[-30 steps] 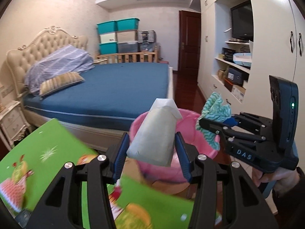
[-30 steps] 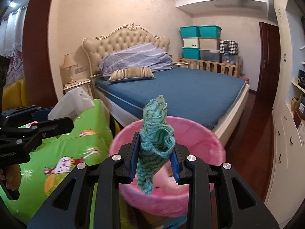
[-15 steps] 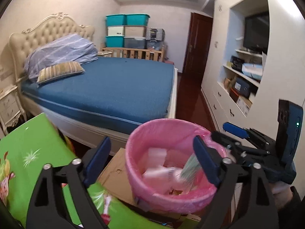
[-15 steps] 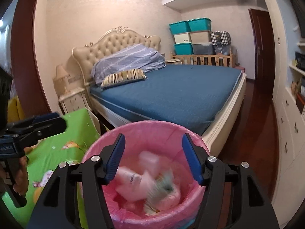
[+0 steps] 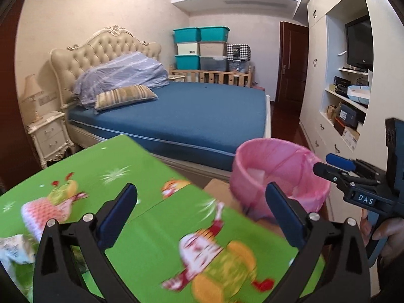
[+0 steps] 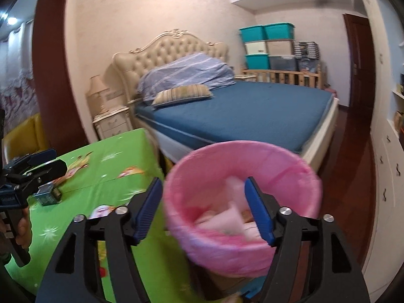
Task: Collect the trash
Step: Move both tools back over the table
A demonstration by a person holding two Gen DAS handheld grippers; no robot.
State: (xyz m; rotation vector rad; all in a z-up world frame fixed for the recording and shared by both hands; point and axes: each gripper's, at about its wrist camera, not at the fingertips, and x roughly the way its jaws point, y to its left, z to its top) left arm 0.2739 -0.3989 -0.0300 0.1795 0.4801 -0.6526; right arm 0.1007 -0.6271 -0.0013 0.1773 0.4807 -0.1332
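Observation:
A bin with a pink liner [image 5: 280, 174] stands past the right end of the green cartoon-print table [image 5: 141, 192]; it also shows in the right wrist view [image 6: 242, 202], with pale trash pieces inside. My left gripper [image 5: 199, 217] is open and empty above the table. My right gripper [image 6: 204, 209] is open and empty at the bin's near rim; it shows from the side in the left wrist view [image 5: 338, 166]. A crumpled white wrapper [image 5: 12, 250] lies at the table's left edge. A small teal box [image 6: 48, 194] sits on the table near the left gripper [image 6: 38, 164].
A blue bed [image 5: 192, 116] lies behind the table and bin. A white nightstand [image 5: 48, 136] stands at left. White cabinets with shelves [image 5: 343, 116] line the right wall. A cardboard box [image 5: 219, 189] sits under the bin. Dark wood floor [image 6: 348, 166] runs to the right.
Both grippers opened and dropped the white paper piece and the green-striped cloth into the bin. The left gripper has since swung left over the table; the right has drawn back a little.

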